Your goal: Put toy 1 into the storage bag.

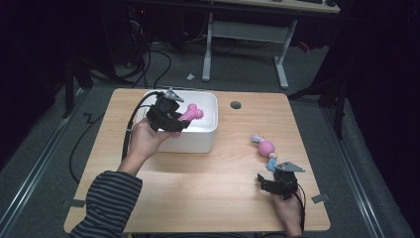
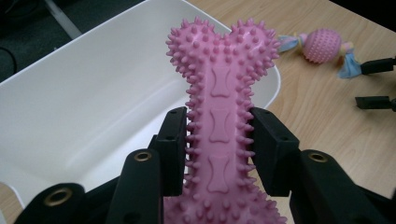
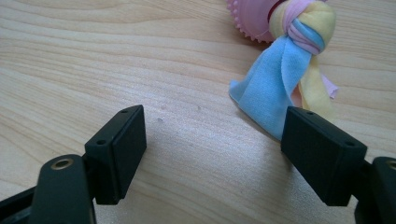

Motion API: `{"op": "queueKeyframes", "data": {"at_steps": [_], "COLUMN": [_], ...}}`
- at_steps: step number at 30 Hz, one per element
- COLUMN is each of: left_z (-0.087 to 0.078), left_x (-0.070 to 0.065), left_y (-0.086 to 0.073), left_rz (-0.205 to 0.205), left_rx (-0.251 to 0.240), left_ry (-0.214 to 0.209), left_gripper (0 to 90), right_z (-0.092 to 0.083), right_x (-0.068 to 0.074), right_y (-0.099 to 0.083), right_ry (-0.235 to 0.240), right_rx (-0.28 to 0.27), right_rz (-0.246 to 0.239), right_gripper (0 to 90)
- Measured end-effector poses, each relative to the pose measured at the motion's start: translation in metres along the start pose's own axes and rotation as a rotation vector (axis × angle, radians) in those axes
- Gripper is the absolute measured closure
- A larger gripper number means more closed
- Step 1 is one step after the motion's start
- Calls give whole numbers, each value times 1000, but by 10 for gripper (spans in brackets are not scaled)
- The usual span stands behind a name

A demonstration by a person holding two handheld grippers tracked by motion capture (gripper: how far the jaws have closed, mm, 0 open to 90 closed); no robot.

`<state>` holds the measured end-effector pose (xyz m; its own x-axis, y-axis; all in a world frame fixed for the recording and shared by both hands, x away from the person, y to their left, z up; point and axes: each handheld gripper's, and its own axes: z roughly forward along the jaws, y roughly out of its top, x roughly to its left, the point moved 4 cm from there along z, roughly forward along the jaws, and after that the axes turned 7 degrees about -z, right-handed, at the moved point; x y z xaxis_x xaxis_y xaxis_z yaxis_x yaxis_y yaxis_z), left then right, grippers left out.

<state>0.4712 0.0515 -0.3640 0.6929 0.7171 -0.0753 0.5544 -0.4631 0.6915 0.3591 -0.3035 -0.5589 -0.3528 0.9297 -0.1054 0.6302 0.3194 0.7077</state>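
Where the high view is read from left to right, the left gripper [image 1: 174,120] is found first, at about 10 o'clock from the middle of the wooden table [image 1: 198,183]. It is carried by the left hand [image 1: 143,140], from which a striped sleeve [image 1: 110,198] runs down to 7 o'clock. Its jaws are closed onto the shaft of a pink spiked bone-shaped chew toy [image 1: 188,117], which is held above the open white plastic bin [image 1: 210,130]. In the left gripper view, both pads [image 2: 175,140] are seen pressed against the narrow middle of the bone toy [image 2: 219,121], whose knobbed end points to 12 o'clock over the bin's far rim [image 2: 275,81]; the bin's interior is seen at 9 o'clock of the toy.

Further right, a round grommet hole [image 1: 236,105] is set in the tabletop at about 1 o'clock. A pink spiked ball with knotted pastel cloth tails [image 1: 266,148] lies on the table at 3 o'clock, well apart from the bin.

At 4 o'clock the right gripper [image 1: 266,178] is held low by the right hand [image 1: 287,206], just at 6 o'clock of the ball toy. In the right gripper view its jaws stand wide apart with bare wood between them; nothing is gripped. The blue cloth tail [image 3: 275,84] lies just beyond the right-hand pad [image 3: 322,154], at 1 o'clock; whether cloth and pad touch cannot be told.
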Motion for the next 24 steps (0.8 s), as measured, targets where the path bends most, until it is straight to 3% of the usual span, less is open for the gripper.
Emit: {"op": "queueKeyframes", "data": {"at_steps": [9,11,24], "left_z": [10,11,26], "left_x": [11,13,22], "left_y": [2,3,13], "left_rz": [-28,-22,-26], "left_rx": [1,9,13], "left_ry": [15,34,64], "left_gripper": [588,588,587], "right_z": [0,0,0], "right_x": [0,0,0], "right_y": [0,0,0], "right_ry": [0,0,0], "right_rx": [0,0,0], "right_rz": [0,0,0], "right_gripper": [225,225,225]}}
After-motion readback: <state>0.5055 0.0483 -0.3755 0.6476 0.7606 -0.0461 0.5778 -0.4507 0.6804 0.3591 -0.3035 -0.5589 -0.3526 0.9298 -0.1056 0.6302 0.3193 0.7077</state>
